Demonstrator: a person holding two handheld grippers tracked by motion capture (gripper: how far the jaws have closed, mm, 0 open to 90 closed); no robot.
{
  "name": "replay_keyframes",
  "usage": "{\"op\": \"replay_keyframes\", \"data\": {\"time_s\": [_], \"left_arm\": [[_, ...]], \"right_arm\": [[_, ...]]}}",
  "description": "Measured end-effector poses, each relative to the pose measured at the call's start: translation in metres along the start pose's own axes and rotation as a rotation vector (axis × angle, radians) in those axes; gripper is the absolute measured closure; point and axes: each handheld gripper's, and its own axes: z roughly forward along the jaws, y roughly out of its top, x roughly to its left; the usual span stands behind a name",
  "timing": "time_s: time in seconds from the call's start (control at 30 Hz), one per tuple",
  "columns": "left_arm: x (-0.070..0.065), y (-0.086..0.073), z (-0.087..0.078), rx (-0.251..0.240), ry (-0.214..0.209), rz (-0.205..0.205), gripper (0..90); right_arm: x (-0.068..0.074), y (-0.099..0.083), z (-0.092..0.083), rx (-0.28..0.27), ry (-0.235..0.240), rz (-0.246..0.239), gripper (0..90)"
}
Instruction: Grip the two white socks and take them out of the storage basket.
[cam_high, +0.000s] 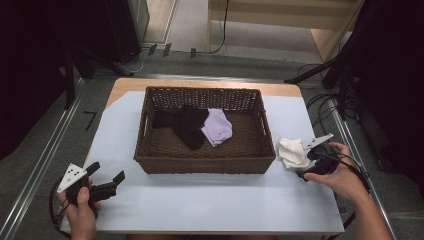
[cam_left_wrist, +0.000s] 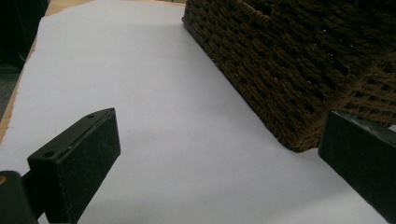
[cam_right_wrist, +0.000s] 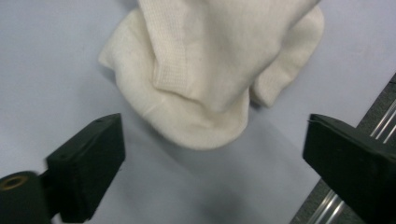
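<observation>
On white-covered counter (cam_high: 210, 200), wicker basket (cam_high: 200, 164) holds 2 socks, black (cam_high: 186, 125) and lilac (cam_high: 218, 127). White sock (cam_high: 292, 152) lies right of basket, just before right hand-held gripper (cam_right_wrist: 212, 154), jaws wide. Left hand-held gripper (cam_high: 107, 181) wide, empty. Grey floor around.

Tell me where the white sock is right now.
In the high view the white sock lies on the table's white sheet, just right of the wicker basket. The right gripper, jaws open, is right beside it, not yet gripping.
</observation>
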Motion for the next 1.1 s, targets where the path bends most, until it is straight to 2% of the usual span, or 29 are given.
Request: {"op": "replay_keyframes", "data": {"time_s": [0.03, 0.07, 0.2, 0.23, 0.33, 0.4, 0.43, 0.47, 0.53, 0.6, 0.77, 0.93, 1.1], "left_arm": [[0.0, 0.0, 0.0, 0.001, 0.0, 0.0, 0.1], [0.0, 0.0, 0.0, 0.001, 0.0, 0.0, 0.1], [0.0, 0.0, 0.0, 0.001, 0.001, 0.0, 0.1], [0.0, 0.0, 0.0, 0.001, 0.001, 0.0, 0.1], [0.0, 0.0, 0.0, 0.001, 0.001, 0.0, 0.1], [0.0, 0.0, 0.0, 0.001, 0.001, 0.0, 0.1], [0.0, 0.0, 0.0, 0.001, 0.001, 0.0, 0.1], [0.0, 0.0, 0.0, -0.001, 0.001, -0.001, 0.1], [0.0, 0.0, 0.0, -0.001, 0.001, 0.002, 0.1], [0.0, 0.0, -0.001, -0.002, 0.001, 0.003, 0.1], [0.0, 0.0, -0.001, -0.006, 0.002, 0.007, 0.1], [0.0, 0.0, -0.001, -0.005, 0.005, 0.007, 0.1], [-0.001, 0.0, -0.001, -0.007, 0.006, 0.006, 0.1]], "right_arm": [[0.001, -0.005, 0.001, -0.012, -0.004, 0.018, 1.1], [0.001, -0.012, 0.001, -0.05, -0.006, 0.046, 0.0], [0.001, -0.026, -0.002, -0.141, 0.006, 0.098, 0.0], [0.001, -0.026, -0.002, -0.141, 0.006, 0.098, 0.0], [0.004, -0.036, -0.004, -0.211, 0.01, 0.112, 0.0], [0.009, -0.043, -0.005, -0.245, -0.012, 0.119, 0.0], [0.009, -0.043, -0.005, -0.245, -0.012, 0.119, 0.0], [0.012, -0.048, -0.005, -0.269, -0.008, 0.147, 0.0], [0.014, -0.05, -0.005, -0.276, -0.011, 0.16, 0.0], [0.017, -0.058, -0.004, -0.316, -0.016, 0.189, 0.0], [0.02, -0.068, -0.003, -0.351, -0.022, 0.225, 0.0], [0.028, -0.087, -0.006, -0.423, -0.042, 0.279, 0.0], [0.033, -0.102, -0.007, -0.46, -0.052, 0.316, 0.0]]}}
